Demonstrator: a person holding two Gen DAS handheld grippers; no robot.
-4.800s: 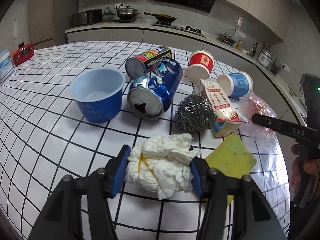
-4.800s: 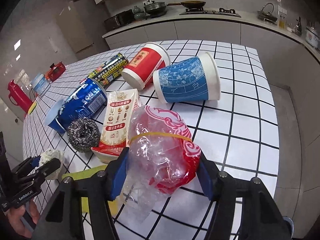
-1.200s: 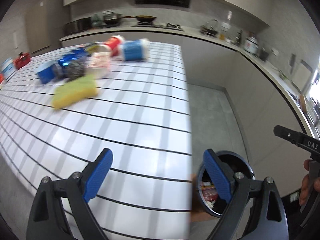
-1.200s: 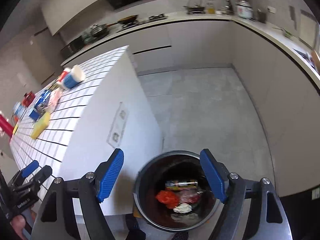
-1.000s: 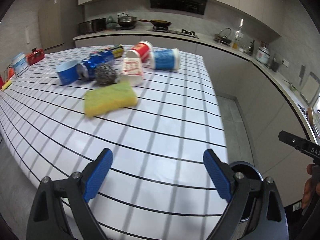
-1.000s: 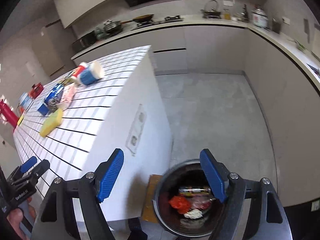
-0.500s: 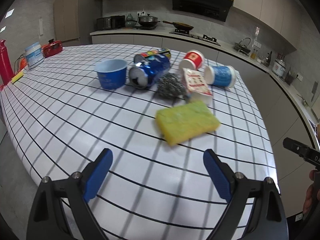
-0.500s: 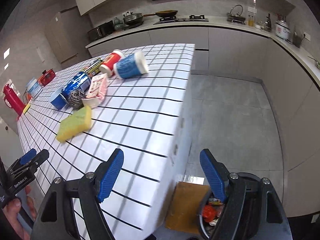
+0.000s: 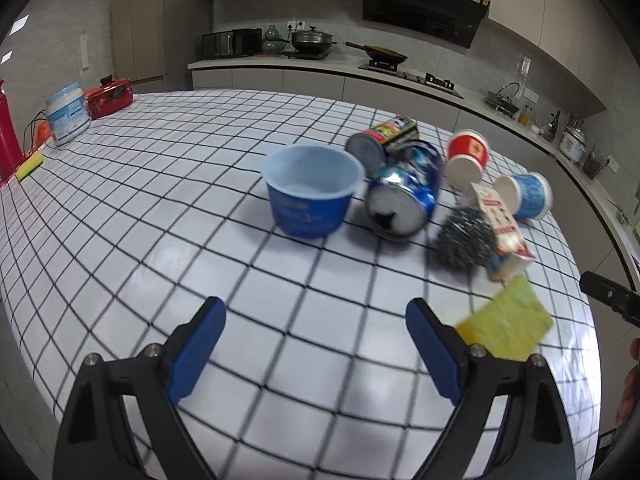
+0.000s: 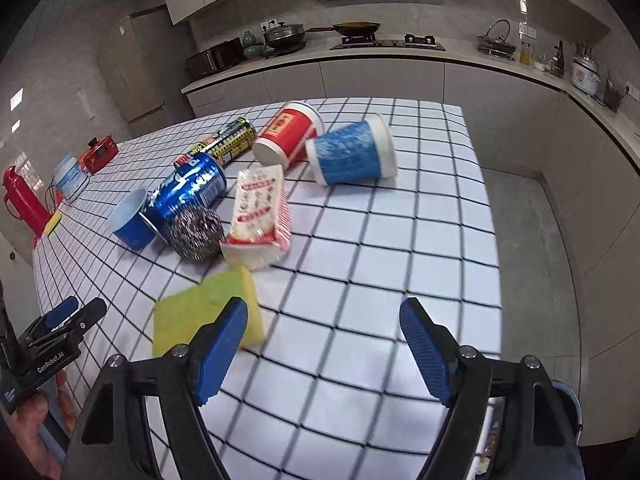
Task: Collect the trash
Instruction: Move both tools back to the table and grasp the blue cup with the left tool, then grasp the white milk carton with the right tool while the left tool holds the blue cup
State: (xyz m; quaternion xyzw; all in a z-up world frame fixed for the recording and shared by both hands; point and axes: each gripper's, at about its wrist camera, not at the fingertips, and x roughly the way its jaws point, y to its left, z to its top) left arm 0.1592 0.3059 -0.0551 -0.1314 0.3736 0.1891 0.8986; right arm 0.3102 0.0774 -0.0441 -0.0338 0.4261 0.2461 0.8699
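On the checkered table (image 9: 160,200) lies a heap of trash: a blue plastic cup (image 9: 312,190), a crushed blue can (image 9: 404,196), a tin can (image 9: 380,140), a red paper cup (image 9: 466,158), a blue paper cup (image 9: 524,196), a steel scourer (image 9: 466,242), a snack carton (image 9: 502,232) and a yellow sponge (image 9: 506,330). My left gripper (image 9: 316,344) is open and empty, above the table short of the blue plastic cup. My right gripper (image 10: 320,344) is open and empty, its left finger over the sponge (image 10: 204,314), with the carton (image 10: 258,212) and blue paper cup (image 10: 352,154) ahead.
A white tub (image 9: 66,118), a red appliance (image 9: 110,96) and a red bottle (image 9: 8,136) stand at the table's far left. The table's right edge drops to the grey floor (image 10: 524,216). Kitchen counters (image 10: 440,60) run behind. The left gripper shows at lower left of the right wrist view (image 10: 60,328).
Both grippers held trash 4.8 s ago, opened over the floor bin, and have swung back over the table empty. The left has moved closer to the cups and cans.
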